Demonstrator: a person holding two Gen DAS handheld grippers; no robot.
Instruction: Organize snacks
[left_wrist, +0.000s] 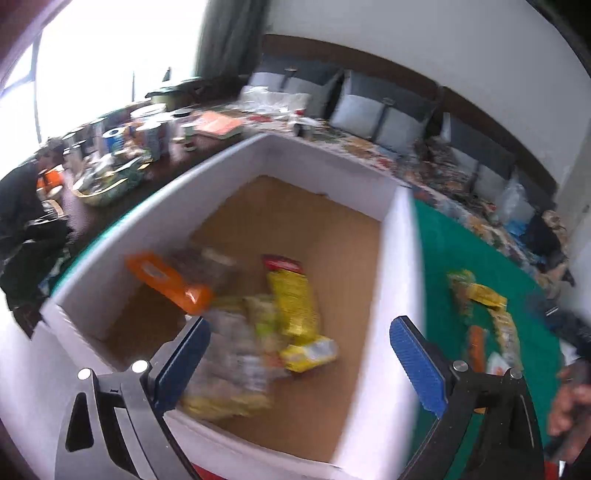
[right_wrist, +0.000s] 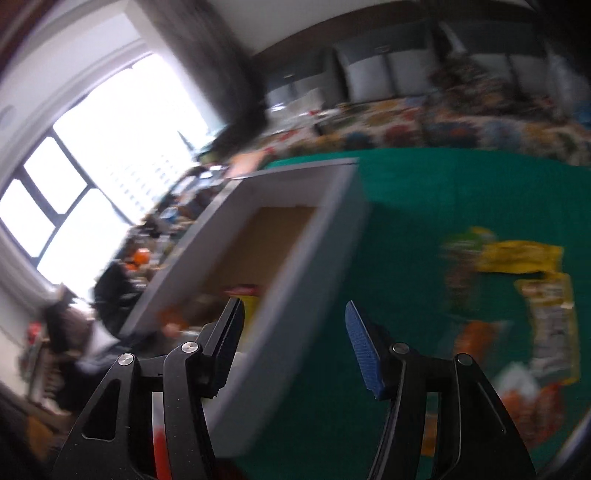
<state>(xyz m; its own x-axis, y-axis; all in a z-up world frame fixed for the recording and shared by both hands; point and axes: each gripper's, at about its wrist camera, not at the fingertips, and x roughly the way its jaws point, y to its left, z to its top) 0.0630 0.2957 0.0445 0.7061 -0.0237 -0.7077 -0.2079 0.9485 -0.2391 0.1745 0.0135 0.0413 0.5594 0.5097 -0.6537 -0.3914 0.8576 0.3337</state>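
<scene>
Both views are smeared by motion, so findings are limited. The left gripper hangs over the open box, its fingers spread wide with nothing clamped between them; a blurred packet lies just below and between them, and whether it rests on the box floor or is in the air cannot be told. Also in the box lie an orange pack and a yellow pack, among others too smeared to separate. The right gripper is likewise spread and empty, hanging above the near wall of the box and the green mat. Loose snacks lie on the mat to the right of the box, well apart from both grippers. Judgement: the step in hand is moving packets from mat to box, partly done, with several in and a cluster outside. The next move likely calls for a gripper to travel right to the cluster, line its fingers across one packet's edge and close without dragging its neighbours. Packet labels are unreadable. The cluster's lower end is cut off at the frame edge in the right view, so the count outside is uncertain. The box's near wall hides most of its contents from the right camera.
</scene>
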